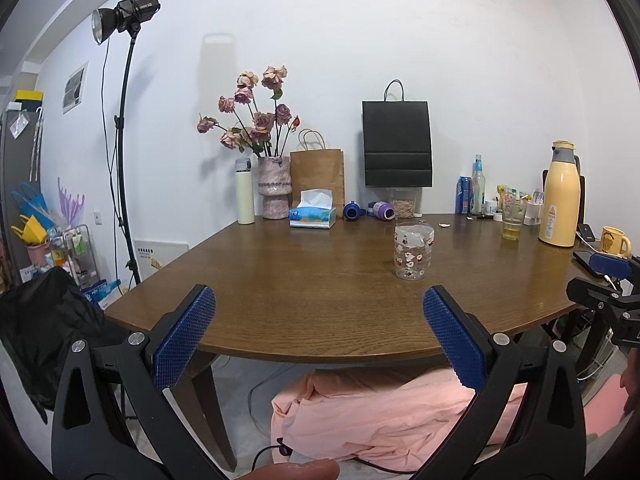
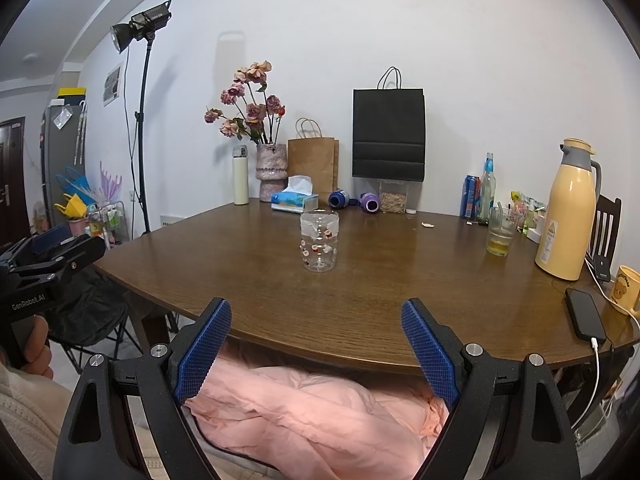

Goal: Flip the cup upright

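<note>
1. Left wrist view is cutting off the left gripper [image 1: 319, 334] at the bottom edge, its blue pads standing wide apart and holding nothing.
2. Right gripper [image 2: 316, 346] is likewise gaping wide and empty, hovering off the bench [image 2: 360, 280] edge.
3. Cup [image 2: 319, 240] is sitting mid-bench, well ahead of both grippers, touching neither; which end is up is hard to make out through the clear wall.

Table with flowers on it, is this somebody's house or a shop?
Most likely somebody's home, a dining room also used for filming. The wooden table holds a vase of dried roses, a tissue box and a thermos jug, and a studio light stands nearby.
</note>
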